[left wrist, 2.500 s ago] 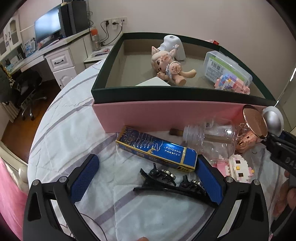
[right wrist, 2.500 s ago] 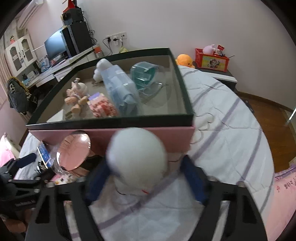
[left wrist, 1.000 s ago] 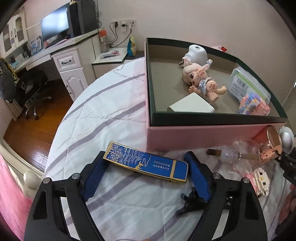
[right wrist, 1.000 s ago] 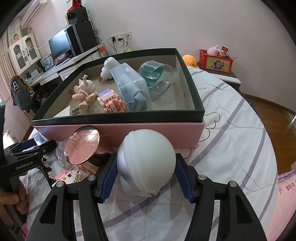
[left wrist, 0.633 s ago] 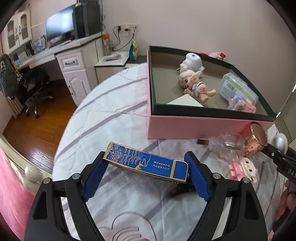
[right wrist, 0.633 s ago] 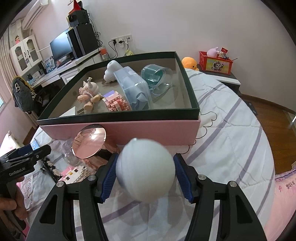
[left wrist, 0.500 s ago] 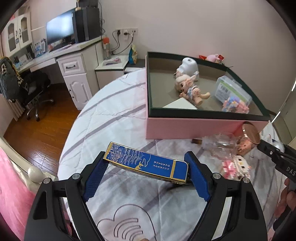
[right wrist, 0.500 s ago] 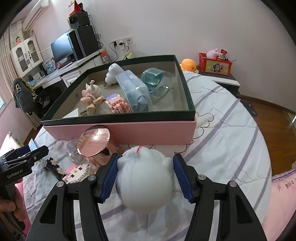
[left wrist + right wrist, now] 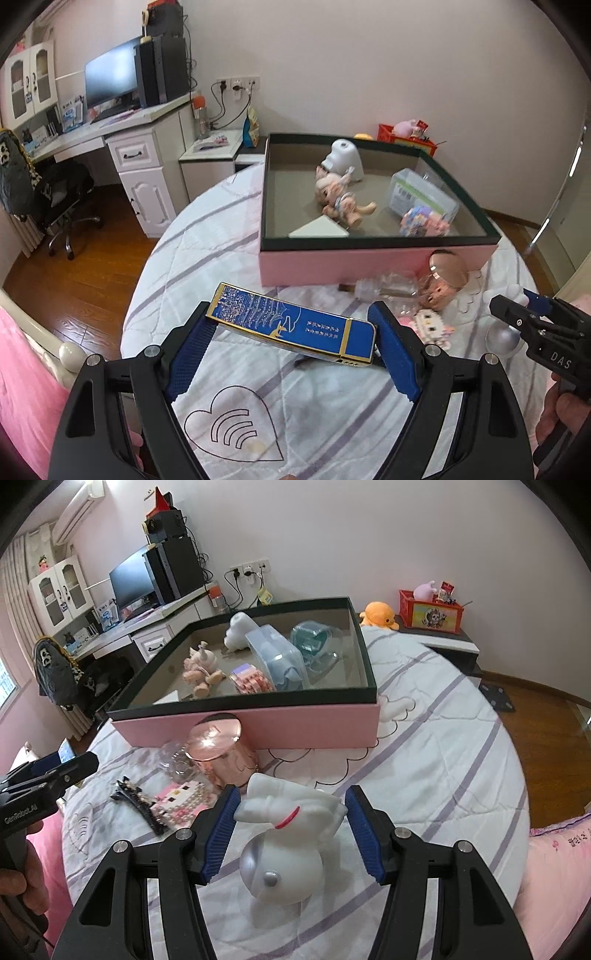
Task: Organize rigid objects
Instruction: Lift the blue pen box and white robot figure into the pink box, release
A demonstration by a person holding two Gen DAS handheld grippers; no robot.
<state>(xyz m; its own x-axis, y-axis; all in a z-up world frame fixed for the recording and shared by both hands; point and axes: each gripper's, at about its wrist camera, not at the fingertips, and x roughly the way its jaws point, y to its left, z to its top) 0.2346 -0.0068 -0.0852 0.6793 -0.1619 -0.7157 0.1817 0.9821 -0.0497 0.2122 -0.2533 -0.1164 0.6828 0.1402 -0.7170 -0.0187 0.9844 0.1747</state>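
Observation:
My left gripper is shut on a flat blue box with gold trim, held endwise between the pads and lifted above the quilt. My right gripper is shut on a white toy figure with a silver dome, which hangs tilted between the pads. Ahead stands the open pink storage box with a dark green rim. It holds a doll, a white figure, a clear case and a block toy. The right gripper shows at the right of the left wrist view.
On the quilt before the storage box lie a rose-gold lidded jar, a clear bottle, a pink block toy and black hair clips. The striped quilt stretches to the right. Wooden floor, a desk and a chair lie past the bed's left edge.
Both grippers have risen and drawn back from the storage box with their loads. The white toy has tipped in the right gripper, so its silver dome now faces the camera.

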